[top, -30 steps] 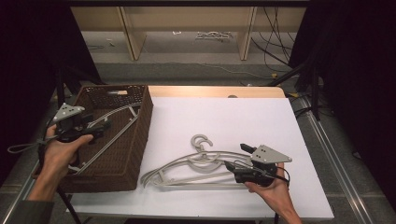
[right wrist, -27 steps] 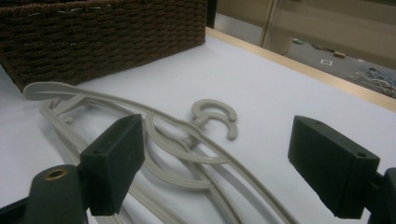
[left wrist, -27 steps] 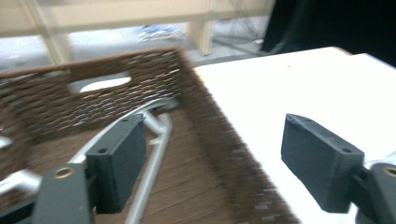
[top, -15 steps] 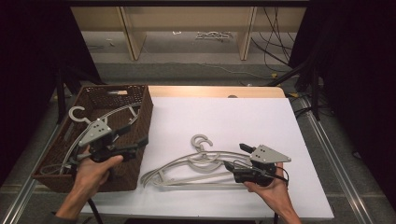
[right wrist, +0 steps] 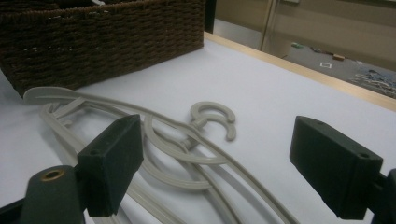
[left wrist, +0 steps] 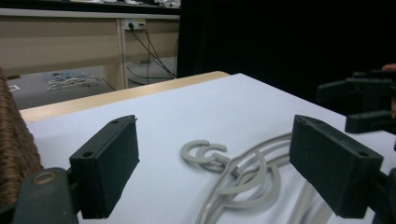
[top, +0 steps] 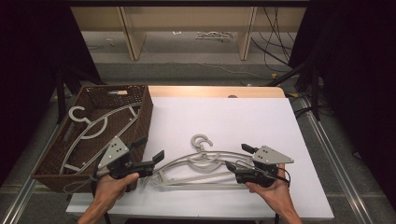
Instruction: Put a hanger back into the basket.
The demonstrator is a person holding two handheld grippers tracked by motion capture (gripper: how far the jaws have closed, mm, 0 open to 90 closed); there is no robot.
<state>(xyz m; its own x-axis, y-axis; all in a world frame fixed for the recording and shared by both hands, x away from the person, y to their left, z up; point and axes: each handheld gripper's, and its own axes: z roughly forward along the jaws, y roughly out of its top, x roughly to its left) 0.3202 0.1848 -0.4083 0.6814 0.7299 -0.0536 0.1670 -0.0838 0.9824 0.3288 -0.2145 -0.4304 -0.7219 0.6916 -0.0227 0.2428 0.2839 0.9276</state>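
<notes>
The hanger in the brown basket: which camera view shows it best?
The high view: the hanger lies whole inside the basket. The right gripper view gives the basket's woven wall; the left gripper view gives its edge.

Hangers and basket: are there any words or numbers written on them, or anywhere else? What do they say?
None can be read anywhere.
Hangers on the table: plain grey, no words.
Basket: plain brown weave; a small pale tag at its far wall is too small to read.
Grey plate on the left gripper: dots, no letters.
Small white square on the floor: too blurred to read.
</notes>
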